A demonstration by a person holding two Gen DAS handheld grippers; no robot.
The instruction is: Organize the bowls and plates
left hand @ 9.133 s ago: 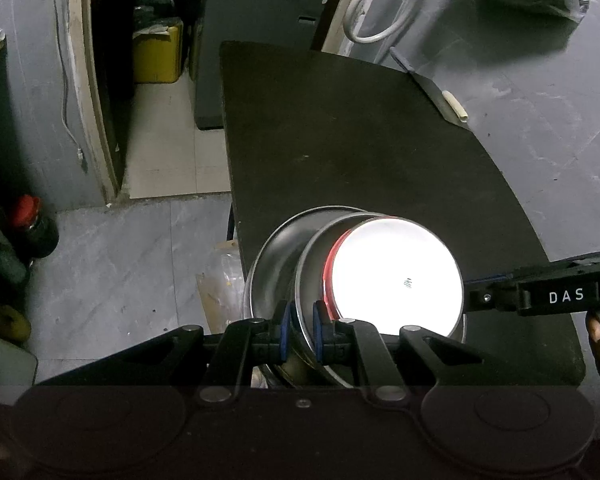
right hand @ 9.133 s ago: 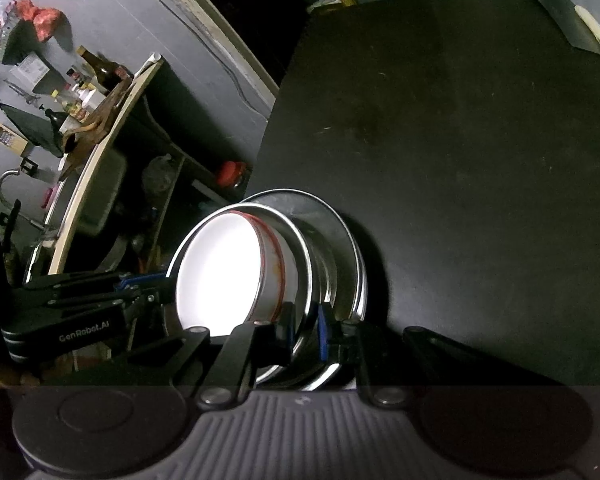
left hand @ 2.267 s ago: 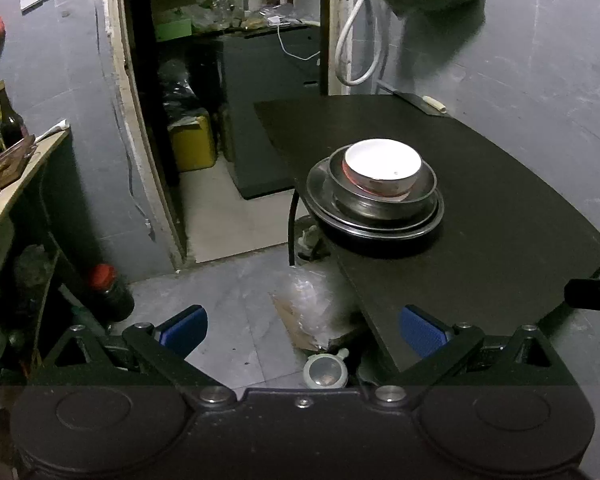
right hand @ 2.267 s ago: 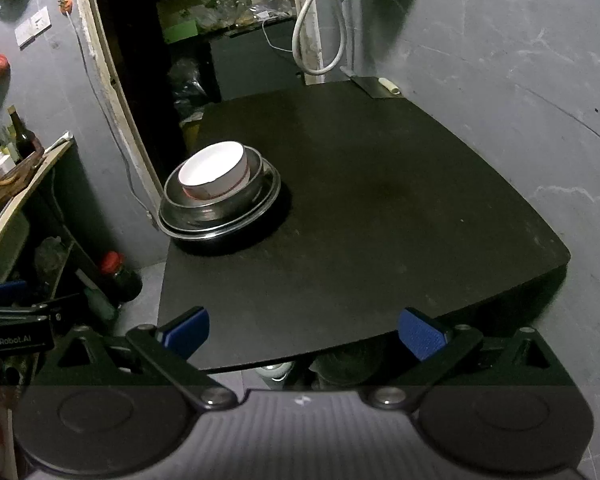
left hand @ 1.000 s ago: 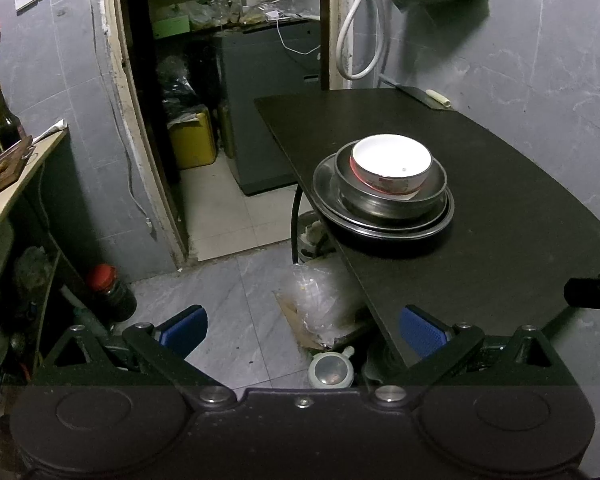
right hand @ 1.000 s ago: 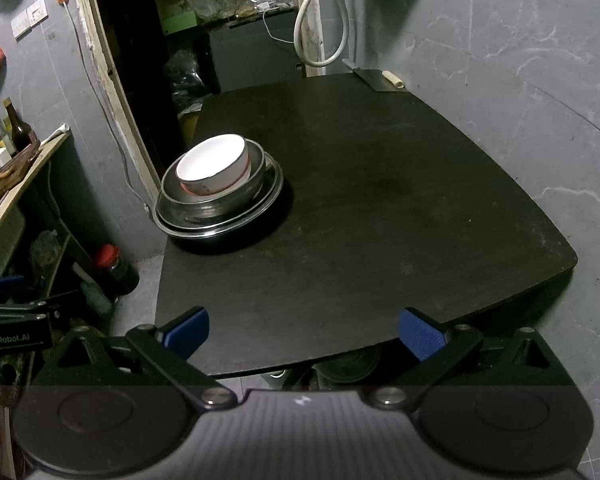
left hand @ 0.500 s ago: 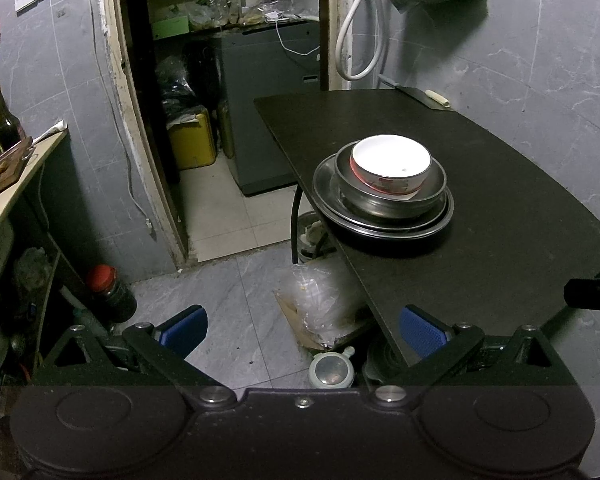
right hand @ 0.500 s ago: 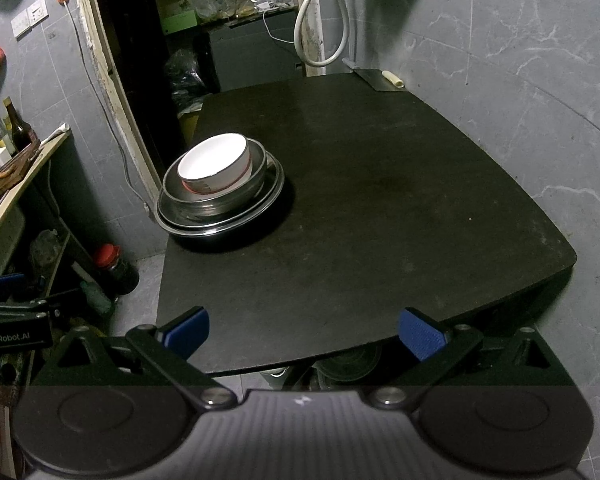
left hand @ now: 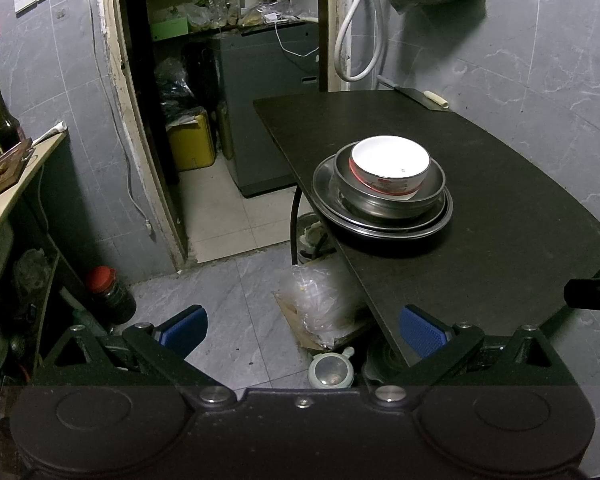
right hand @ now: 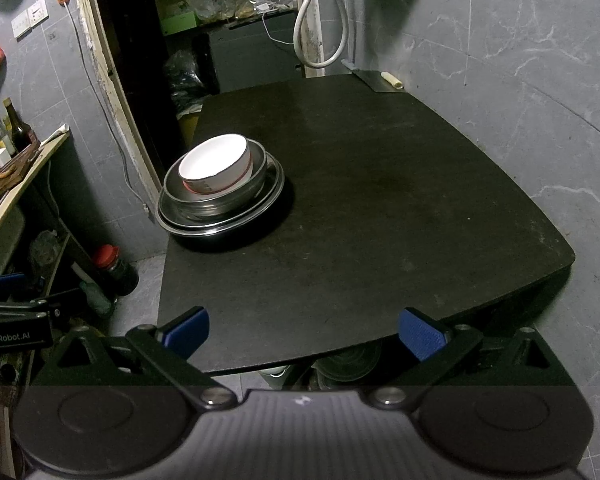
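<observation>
Both tongs, left (left hand: 300, 326) and right (right hand: 302, 330), are held spread and empty, well back from the stack. On the tabletop (right hand: 380, 208), near its left edge, the bowl (right hand: 216, 170) is nested in metal dishes (right hand: 220, 208); stacking appears finished.

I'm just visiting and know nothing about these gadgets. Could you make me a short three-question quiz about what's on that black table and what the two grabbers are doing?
1. True or false: the white bowl sits inside a metal bowl.
2. What lies at the bottom of the stack on the black table?
   A. a wooden board
   B. a wide metal plate
   C. a glass lid
3. Fill in: the left gripper and the right gripper both have their blue fingers spread ____ and hold nothing.

Key: 1 true; 2 B; 3 open.
</observation>
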